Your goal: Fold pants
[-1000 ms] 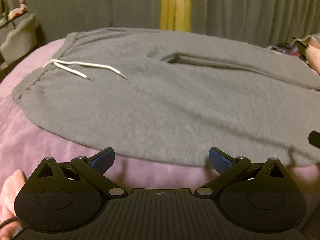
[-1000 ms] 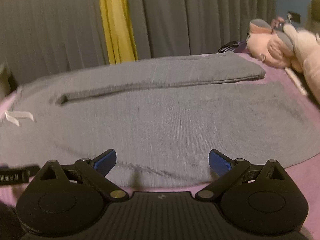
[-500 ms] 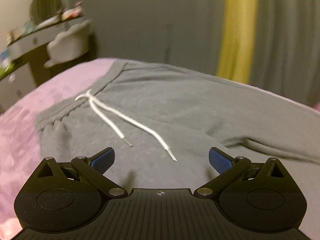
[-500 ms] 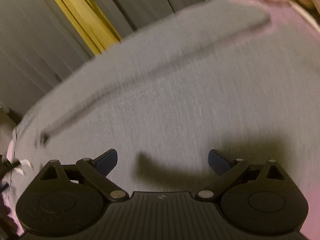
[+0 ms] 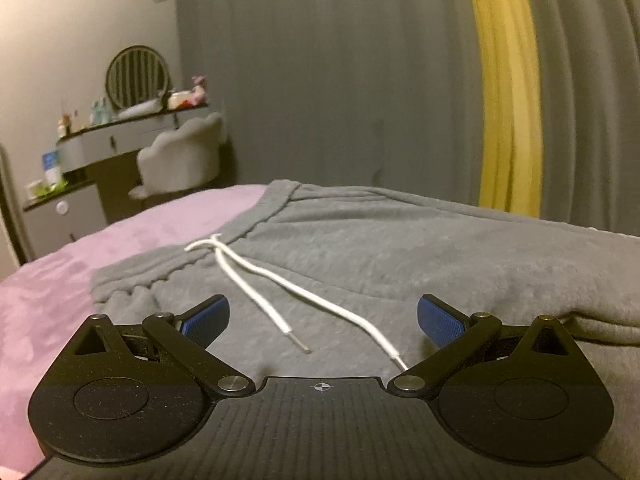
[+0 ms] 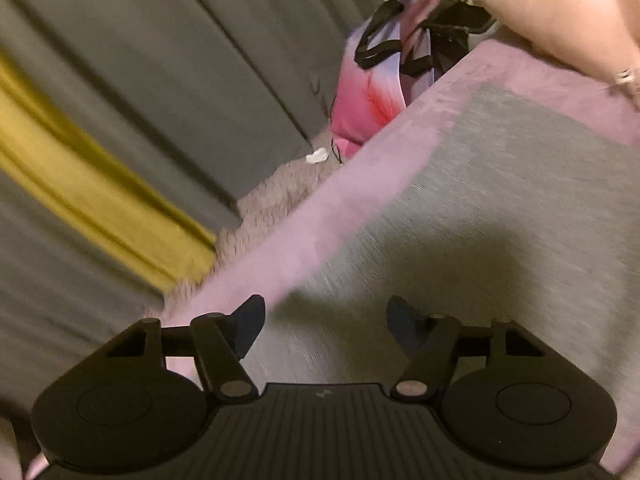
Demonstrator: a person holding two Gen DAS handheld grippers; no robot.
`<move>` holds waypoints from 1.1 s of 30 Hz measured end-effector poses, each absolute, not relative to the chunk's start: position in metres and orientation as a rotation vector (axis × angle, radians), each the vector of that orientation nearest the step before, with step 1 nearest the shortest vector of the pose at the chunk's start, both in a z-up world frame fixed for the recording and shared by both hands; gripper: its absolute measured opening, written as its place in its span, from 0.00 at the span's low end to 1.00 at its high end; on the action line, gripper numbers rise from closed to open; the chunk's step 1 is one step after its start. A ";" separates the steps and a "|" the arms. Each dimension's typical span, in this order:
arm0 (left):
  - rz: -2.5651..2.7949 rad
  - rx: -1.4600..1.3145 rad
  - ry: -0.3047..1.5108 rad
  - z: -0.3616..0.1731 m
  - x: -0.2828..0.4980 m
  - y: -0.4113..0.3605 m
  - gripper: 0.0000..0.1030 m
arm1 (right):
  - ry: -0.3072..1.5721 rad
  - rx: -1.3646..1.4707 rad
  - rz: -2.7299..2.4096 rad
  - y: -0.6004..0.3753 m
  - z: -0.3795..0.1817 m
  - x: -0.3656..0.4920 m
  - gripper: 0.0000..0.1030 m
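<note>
Grey sweatpants lie flat on a pink bed cover. In the left wrist view their waistband faces left, and a white drawstring trails toward the camera. My left gripper hovers open over the waist area, the drawstring ends lying between its blue pads, nothing gripped. In the right wrist view, tilted and blurred, the grey cloth of a leg lies beside the bed's far edge. My right gripper is low over that edge of cloth; its jaws are closing, with grey cloth below them but not pinched.
Grey curtains with a yellow strip hang behind the bed. A dressing table with a round mirror and a pale chair stand at far left. A pink bag sits past the bed edge, a pink plush toy at the right.
My left gripper swung left toward the waistband, bringing the drawstring between its fingers. My right gripper swept quickly across the pants to the far bed edge, rolled, and its jaws narrowed.
</note>
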State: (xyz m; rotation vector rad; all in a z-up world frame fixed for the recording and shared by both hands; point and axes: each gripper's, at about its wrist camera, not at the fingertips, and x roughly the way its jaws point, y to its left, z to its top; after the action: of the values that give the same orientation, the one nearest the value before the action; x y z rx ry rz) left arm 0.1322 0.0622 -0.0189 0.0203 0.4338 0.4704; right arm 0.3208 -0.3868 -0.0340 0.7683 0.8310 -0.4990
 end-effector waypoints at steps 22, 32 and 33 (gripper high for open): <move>0.399 -0.258 0.652 -0.043 0.141 0.097 1.00 | 0.681 0.768 -0.474 -0.330 -0.042 0.059 0.00; 0.240 -0.346 0.641 0.003 0.137 0.094 1.00 | 0.539 0.697 -0.495 -0.352 -0.035 0.050 0.53; 0.208 -0.346 0.642 0.008 0.142 0.094 1.00 | 0.527 0.598 -0.521 -0.345 -0.032 0.059 0.53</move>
State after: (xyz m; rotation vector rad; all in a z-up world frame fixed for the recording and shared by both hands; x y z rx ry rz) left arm 0.1423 0.0939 0.0079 -0.3459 0.6418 0.2085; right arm 0.0585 -0.3447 -0.0324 0.5980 0.5274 -0.5214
